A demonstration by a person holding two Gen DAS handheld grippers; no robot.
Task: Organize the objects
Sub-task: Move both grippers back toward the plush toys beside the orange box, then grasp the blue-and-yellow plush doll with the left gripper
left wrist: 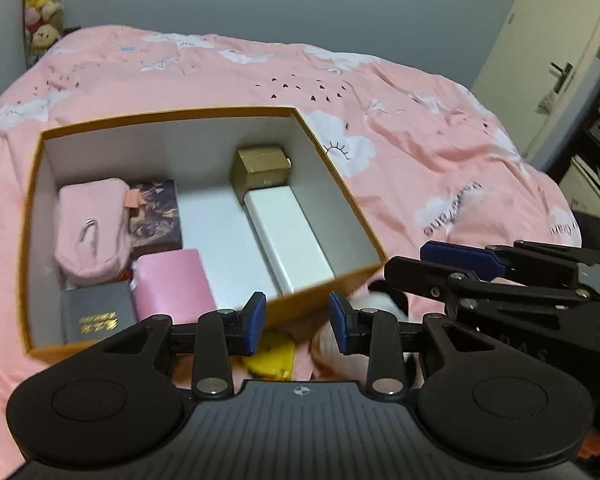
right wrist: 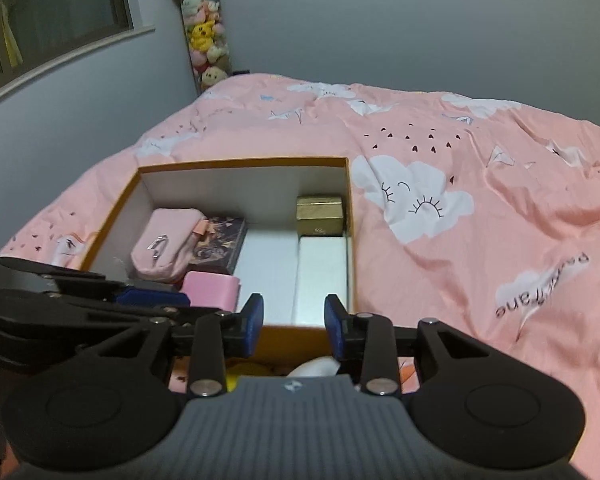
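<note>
Lying on the bed, the open orange box sat ahead of both grippers, long axis running away from them. Left gripper and right gripper hovered at its near wall, fingers apart, nothing clamped. Below them: a yellow item, possibly a toy. Quilt print "PaperPlane"; grey book gilt lettering unreadable.

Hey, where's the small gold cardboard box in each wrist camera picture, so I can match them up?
Left wrist: small gold cardboard box lies right of centre, in the far right corner of the open orange storage box.
Right wrist: just above centre, same corner.
Shared landmark: the long white box directly in front of it.
</note>
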